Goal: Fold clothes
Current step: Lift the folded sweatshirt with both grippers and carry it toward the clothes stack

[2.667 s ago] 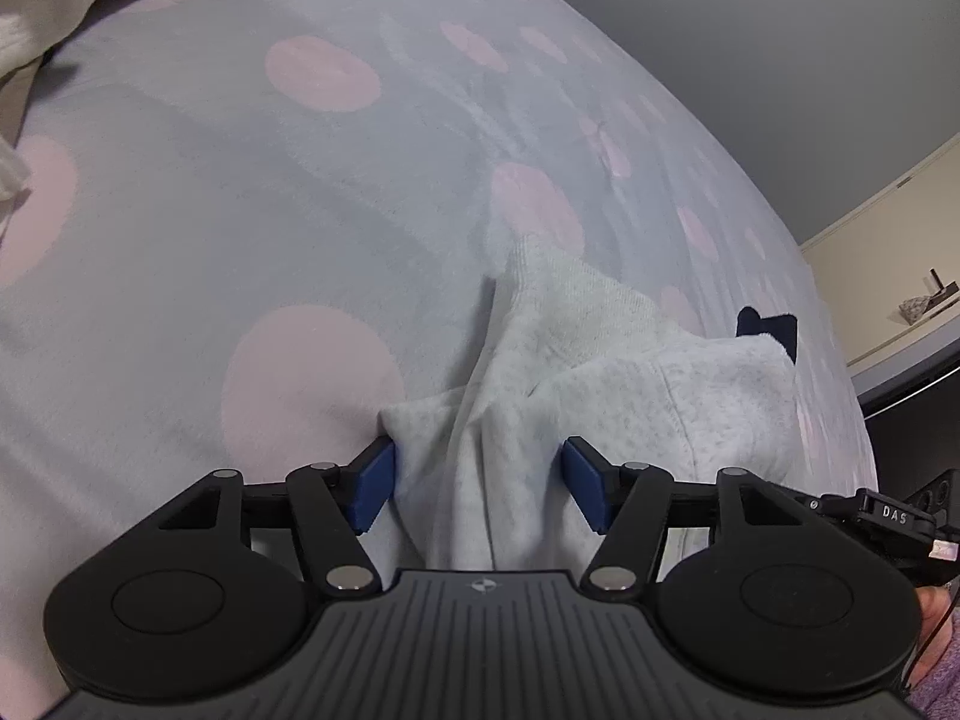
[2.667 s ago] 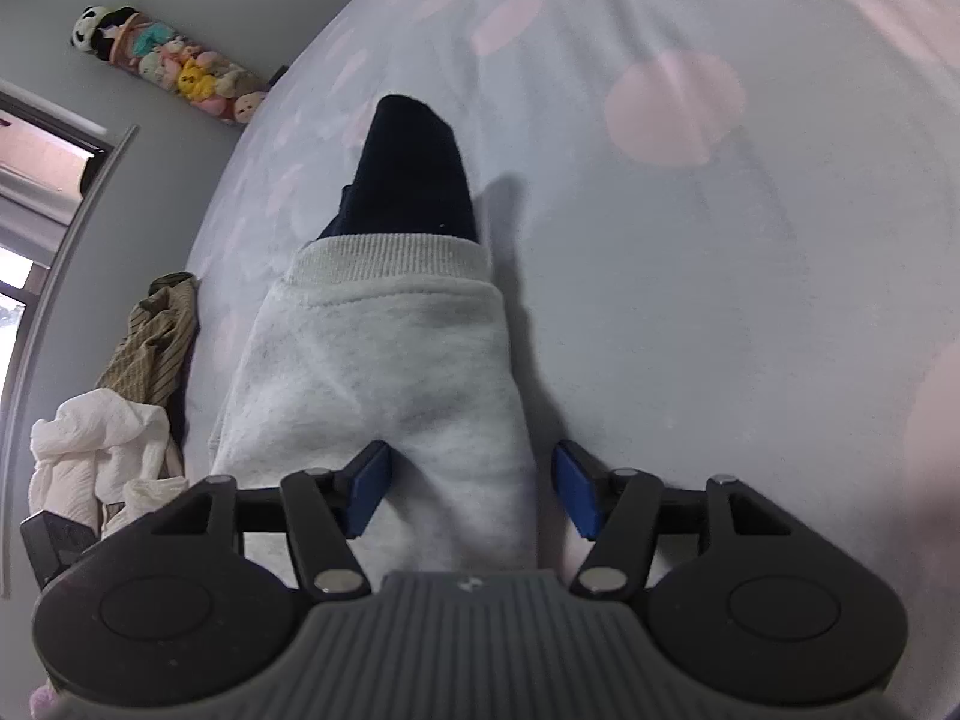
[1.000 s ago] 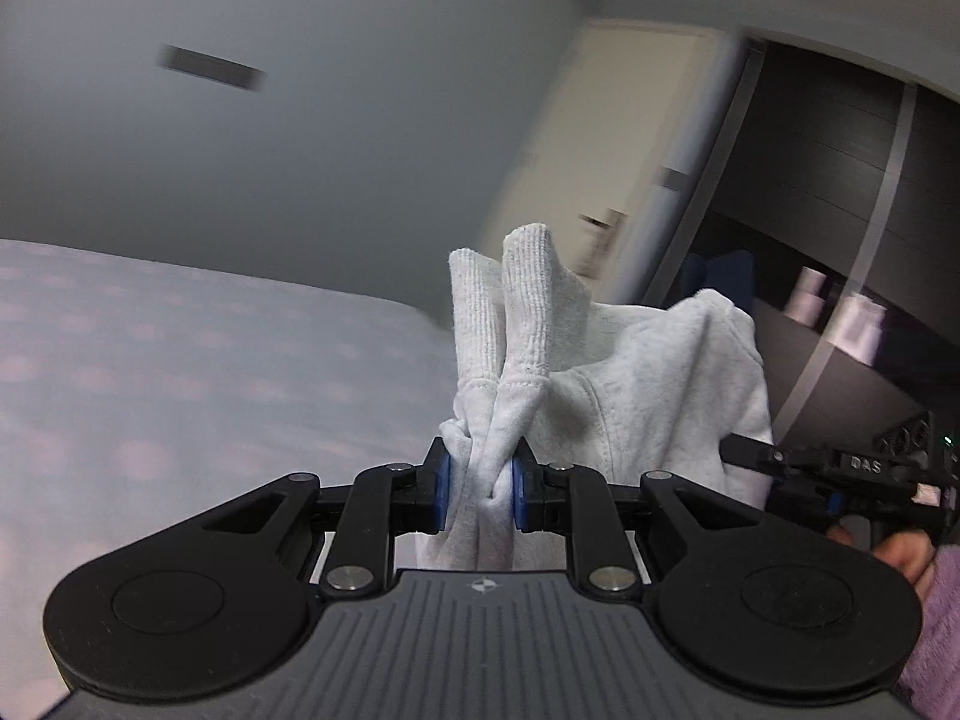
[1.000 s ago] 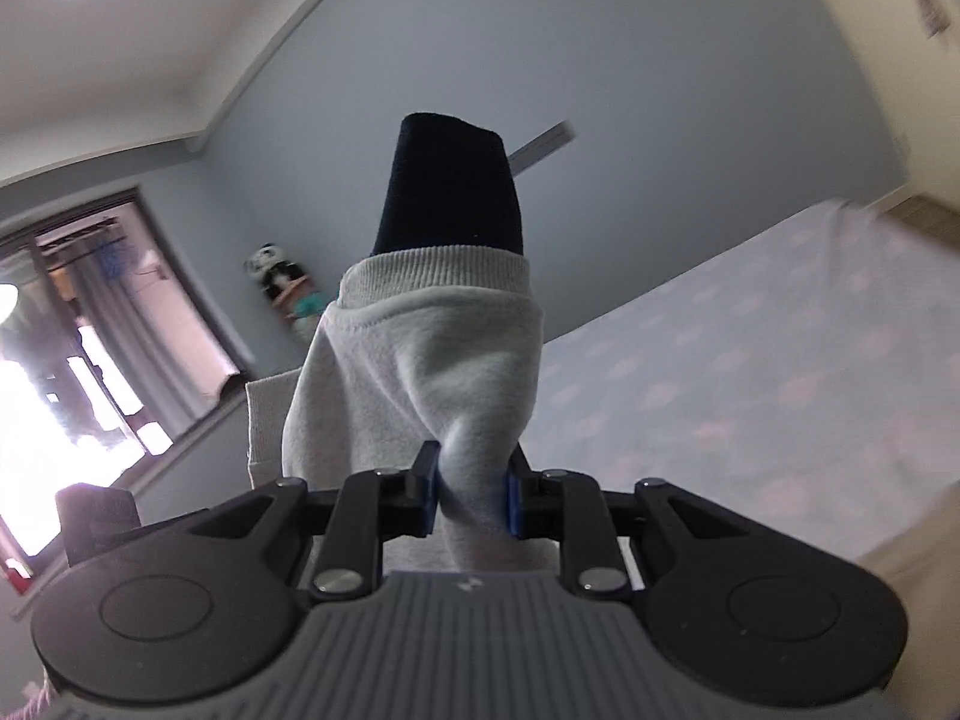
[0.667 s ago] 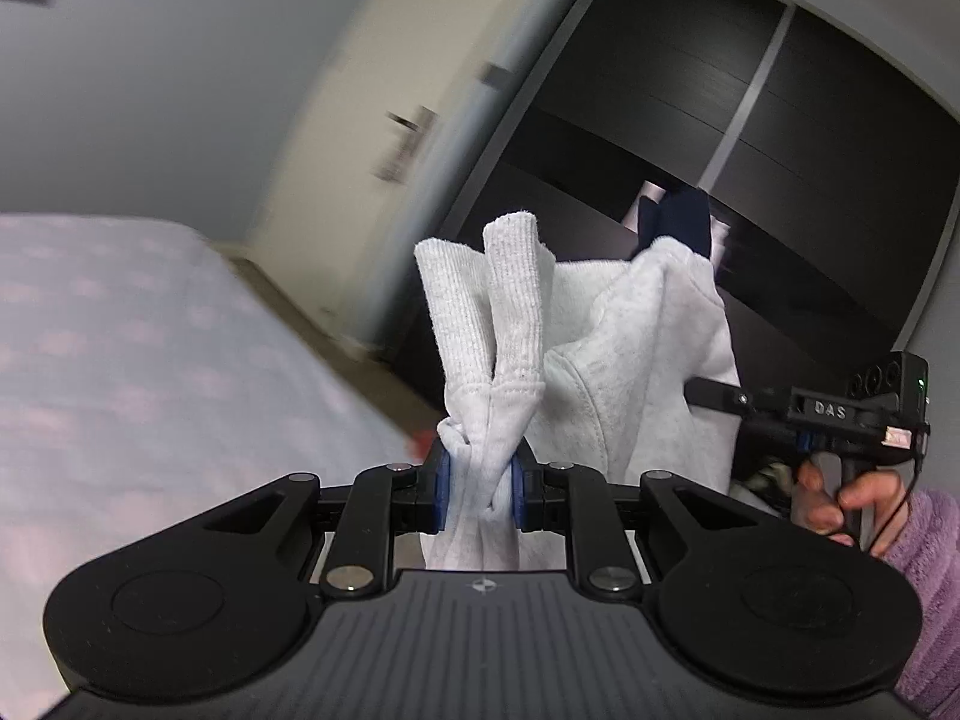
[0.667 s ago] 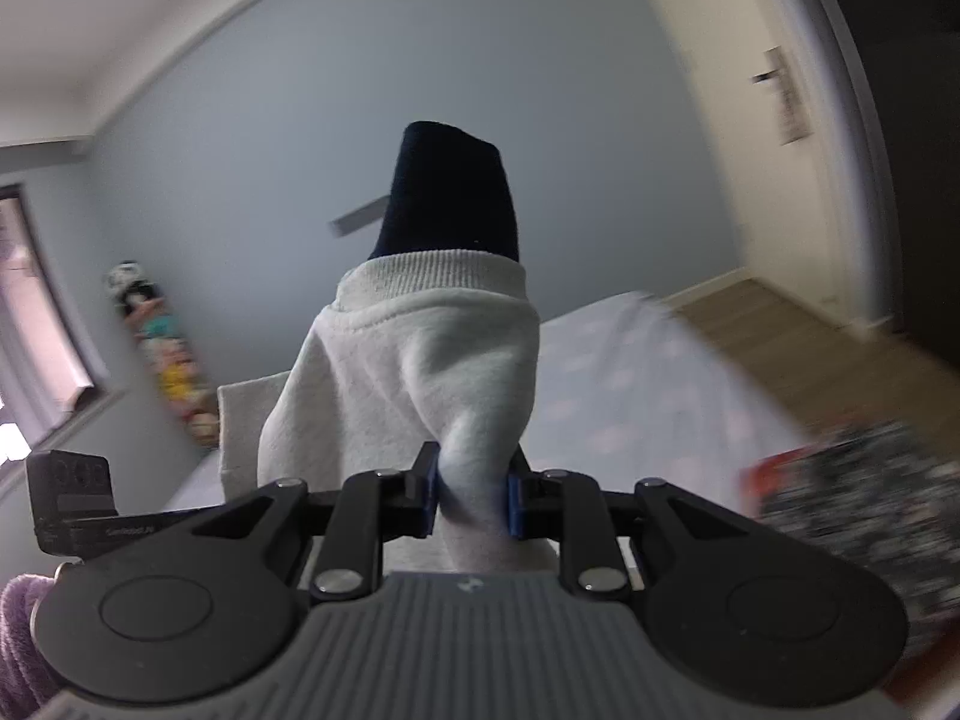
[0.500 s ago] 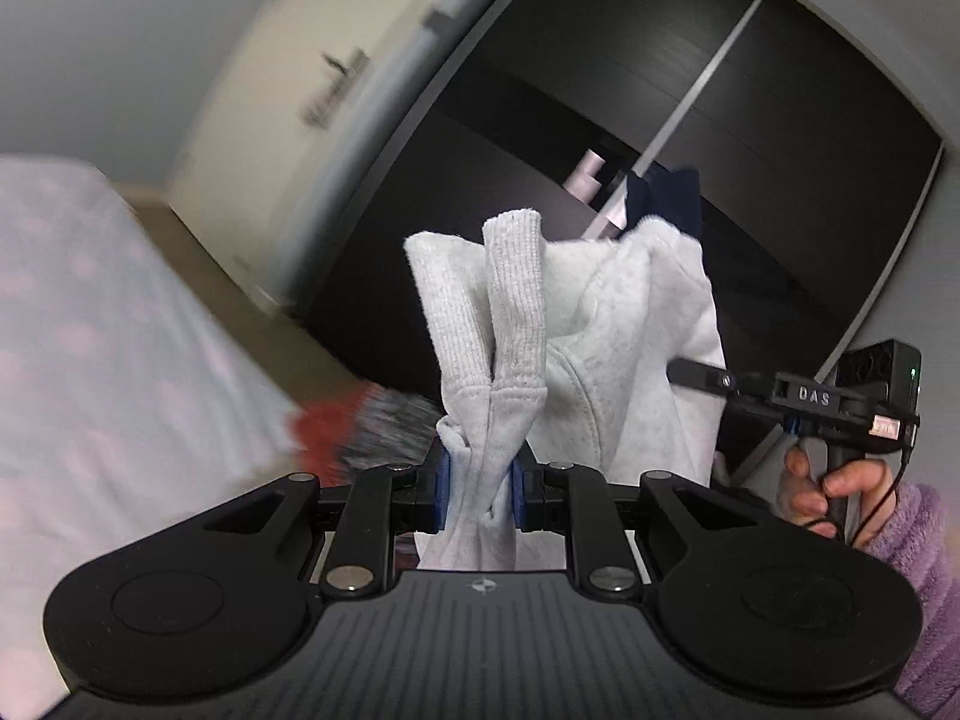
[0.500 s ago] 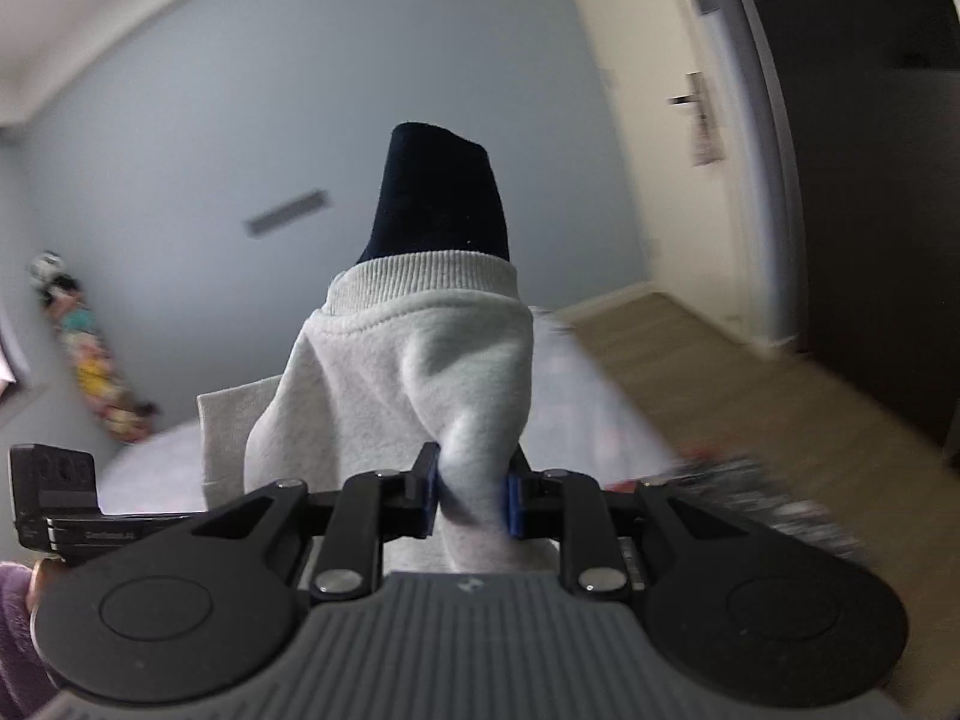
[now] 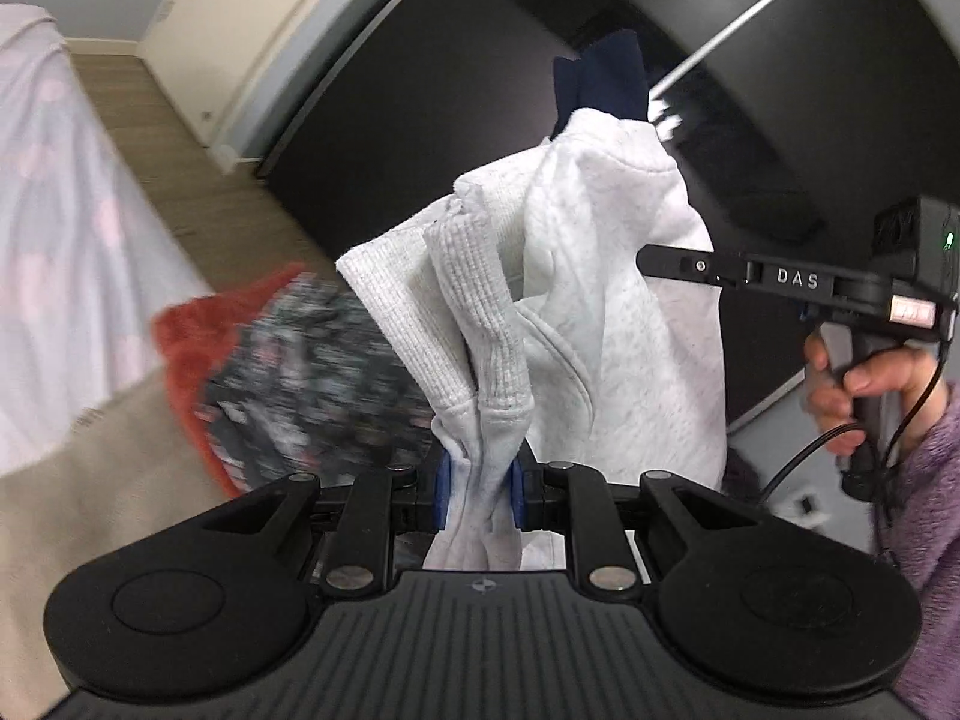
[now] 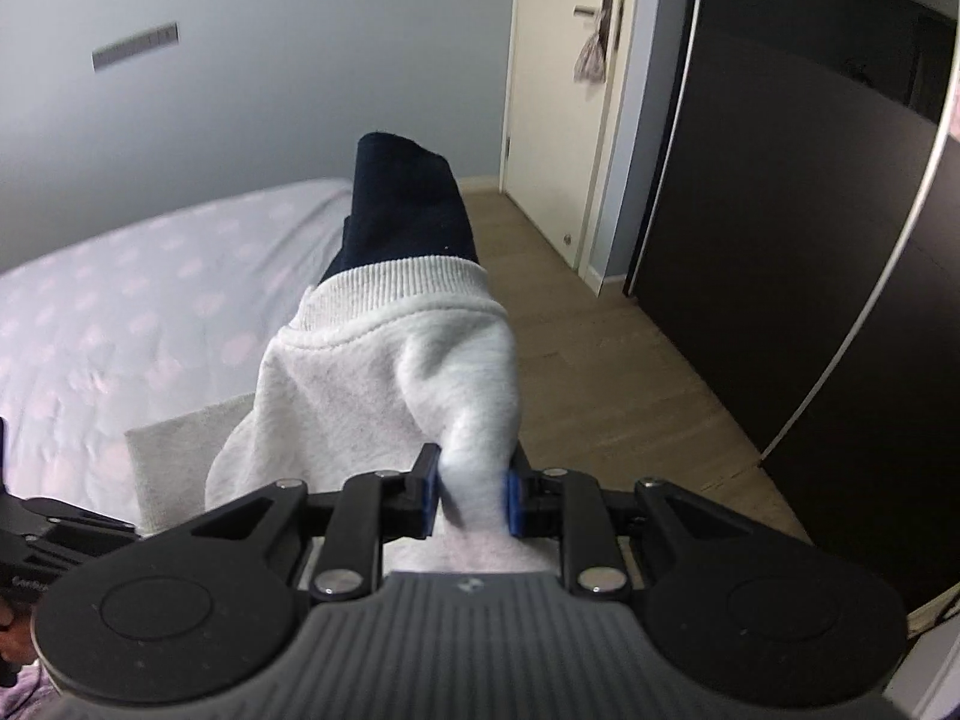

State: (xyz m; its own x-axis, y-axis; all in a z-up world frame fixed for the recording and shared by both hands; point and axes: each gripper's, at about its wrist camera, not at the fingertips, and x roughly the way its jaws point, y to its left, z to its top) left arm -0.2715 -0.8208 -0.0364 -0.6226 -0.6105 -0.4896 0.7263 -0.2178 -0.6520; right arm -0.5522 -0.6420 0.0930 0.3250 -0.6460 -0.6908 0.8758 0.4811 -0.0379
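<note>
I had the grey sweatshirt (image 9: 624, 324) up in the air, clear of the spotted bed (image 10: 138, 300) and over the wooden floor (image 10: 606, 360). My left gripper (image 9: 479, 495) pinched its bunched ribbed hem tight. My right gripper (image 10: 469, 498) clamped a fold below the navy cuff (image 10: 408, 210), with the person's hand (image 9: 864, 384) on its handle.
</note>
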